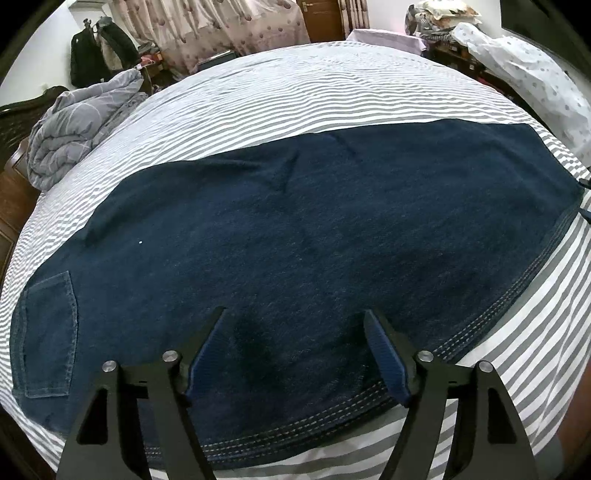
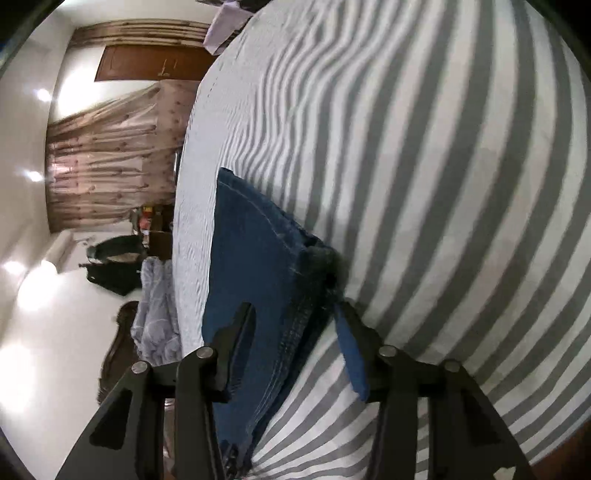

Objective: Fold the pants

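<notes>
Left gripper [image 1: 295, 314] spread wide, nothing pinched, tips over the stitched edge of the dark blue pants [image 1: 295, 229], which lie flat across the striped bed [image 1: 295, 92]. Right gripper [image 2: 295, 310] partly spread, straddling the folded pants' edge [image 2: 258, 258], pads not pressing it. Grey quilt [image 1: 74, 125] bunched at the bed's far corner, curtains [image 1: 221, 29] behind.

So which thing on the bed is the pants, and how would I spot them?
Look at the big bed with the grey-and-white striped sheet. Spread flat across its near part lie the pants, a wide dark blue denim shape. Unlike the pale grey quilt bunched at the far left edge, they have pale stitched seams and a sewn-on pocket.
</notes>
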### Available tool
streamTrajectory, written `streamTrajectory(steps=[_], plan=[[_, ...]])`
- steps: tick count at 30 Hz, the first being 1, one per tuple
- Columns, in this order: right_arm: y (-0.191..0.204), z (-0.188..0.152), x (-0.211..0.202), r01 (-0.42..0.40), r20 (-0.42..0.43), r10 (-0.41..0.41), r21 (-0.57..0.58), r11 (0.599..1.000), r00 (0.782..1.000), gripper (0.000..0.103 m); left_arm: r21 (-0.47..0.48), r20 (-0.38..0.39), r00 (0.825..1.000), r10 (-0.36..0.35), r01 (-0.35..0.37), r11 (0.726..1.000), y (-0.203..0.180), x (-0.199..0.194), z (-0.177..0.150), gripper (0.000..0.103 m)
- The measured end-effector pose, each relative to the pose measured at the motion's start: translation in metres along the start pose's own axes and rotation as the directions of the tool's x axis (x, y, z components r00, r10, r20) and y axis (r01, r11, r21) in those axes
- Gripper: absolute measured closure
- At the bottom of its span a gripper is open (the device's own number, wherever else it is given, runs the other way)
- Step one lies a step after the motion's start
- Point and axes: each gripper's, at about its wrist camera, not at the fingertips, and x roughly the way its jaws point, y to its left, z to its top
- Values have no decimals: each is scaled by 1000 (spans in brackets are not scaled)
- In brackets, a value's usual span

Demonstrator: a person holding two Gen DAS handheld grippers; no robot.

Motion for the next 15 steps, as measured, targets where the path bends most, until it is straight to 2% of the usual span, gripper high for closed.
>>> streamTrajectory(steps=[5,8,11,12,13,15], plan=[[-8,-8,3,-43,13,43,24,999,999,61,-11,-5,1000,-4,4,1000,1,1,0,28],[-8,-2,7,-89,27,88,39,995,996,57,-3,-1,1000,2,-2,1000,1,1,0,27],[0,6,15,-129,44,128,19,991,991,58,-7,-5,1000,2,-2,1000,0,2,1,27],[4,8,19,-121,44,120,7,993,992,63,-6,-5,1000,1,-1,1000,1,2,1,27],[9,9,22,-119,41,119,-11,993,992,74,-7,-6,1000,-1,1,1000,0,2,1,27],[17,10,23,-84,40,85,-40,996,996,77,-10,-7,1000,-4,4,1000,1,3,1,26]])
